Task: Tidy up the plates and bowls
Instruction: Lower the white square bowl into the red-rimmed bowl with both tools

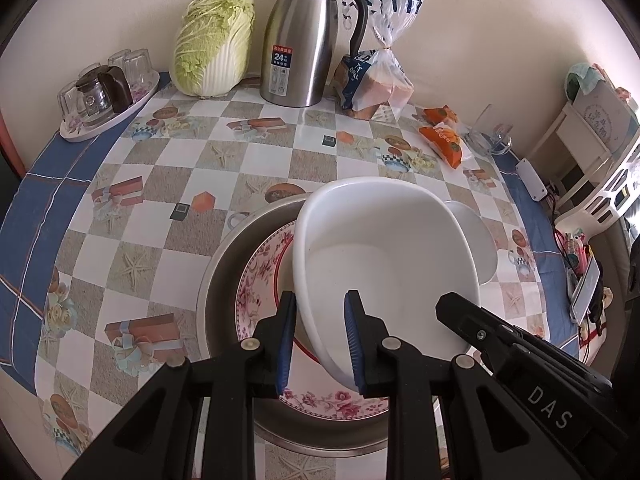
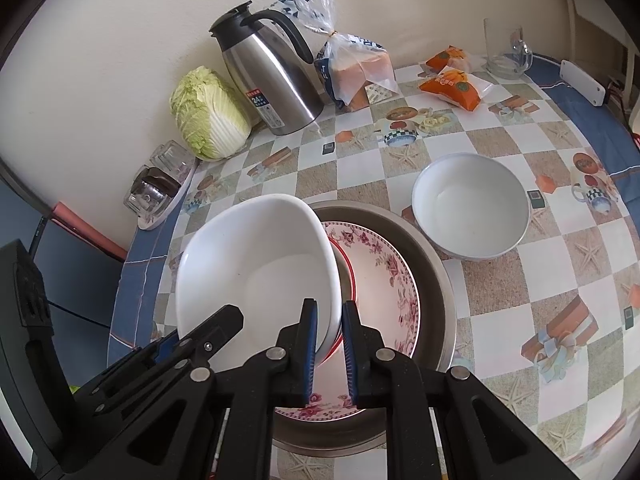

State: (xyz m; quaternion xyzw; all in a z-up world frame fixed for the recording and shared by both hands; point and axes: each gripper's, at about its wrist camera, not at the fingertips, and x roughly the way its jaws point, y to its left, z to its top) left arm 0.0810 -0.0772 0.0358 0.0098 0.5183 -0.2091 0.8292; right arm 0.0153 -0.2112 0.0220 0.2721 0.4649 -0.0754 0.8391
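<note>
"24" on the steel jug's [image 1: 298,44] label, "DAS" on the right claw's [image 1: 548,408] body — bread bag [image 1: 362,80] lettering unclear

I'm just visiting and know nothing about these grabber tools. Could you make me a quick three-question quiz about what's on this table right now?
1. True or false: both grippers grip the white dish.
2. What lies under it in the metal basin?
A. floral plate
B. cabbage
C. glass mug
3. Which white item stands alone on the tablecloth?

Key:
1. True: left gripper and right gripper each clamp its rim.
2. A, the floral plate.
3. The round bowl.
</note>
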